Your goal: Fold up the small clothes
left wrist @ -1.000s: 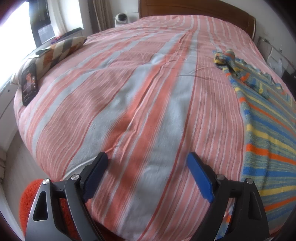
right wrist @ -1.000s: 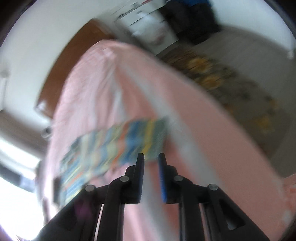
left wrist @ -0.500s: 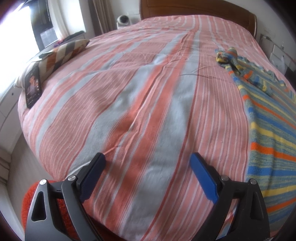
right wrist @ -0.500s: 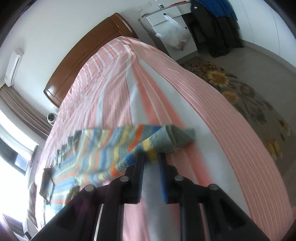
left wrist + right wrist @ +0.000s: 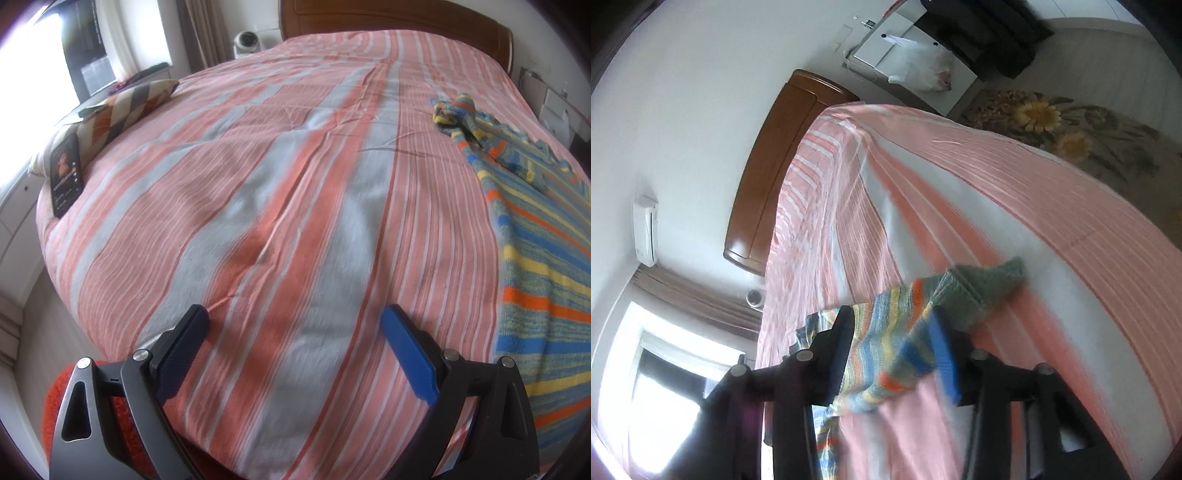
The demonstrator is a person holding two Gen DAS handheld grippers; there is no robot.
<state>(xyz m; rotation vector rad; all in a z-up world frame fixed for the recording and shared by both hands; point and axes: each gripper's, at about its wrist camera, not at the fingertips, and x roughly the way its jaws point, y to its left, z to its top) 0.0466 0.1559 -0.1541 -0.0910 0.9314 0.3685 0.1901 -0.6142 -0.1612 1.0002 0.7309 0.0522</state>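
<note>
Striped knit in blue, yellow, orange and grey-green is what's being handled, a small multicoloured knitted garment (image 5: 535, 236) spread along the right side of the bed with the pink, salmon and pale grey striped cover (image 5: 280, 206). From the left wrist view its near part lies flat at the right edge, and the far end is bunched into a little crumpled knot (image 5: 454, 110) further up the bed. The left tool (image 5: 293, 325) hovers low over the near edge of the bed with its fingers spread wide and nothing between them, well to the left of the knit, just bare cover under it. The right tool (image 5: 892, 334) looks along the bed at a tilt, and a fold of the knit (image 5: 916, 325) sits right in the gap between its fingers, with a grey-green corner (image 5: 993, 284) poking out past the tips onto the cover. The fingers look parted with cloth between them, but that bit is blurry and I honestly can't tell if they're actually clamping it or just sitting around it. Other stuff in view: a black smartphone with its screen lit (image 5: 65, 173) leaning against a diamond-patterned cushion (image 5: 122, 107) at the far left edge of the bed, a brown wooden headboard (image 5: 391, 16) at the far end, and a sunflower-print rug (image 5: 1067, 136) on the floor to the right.
</note>
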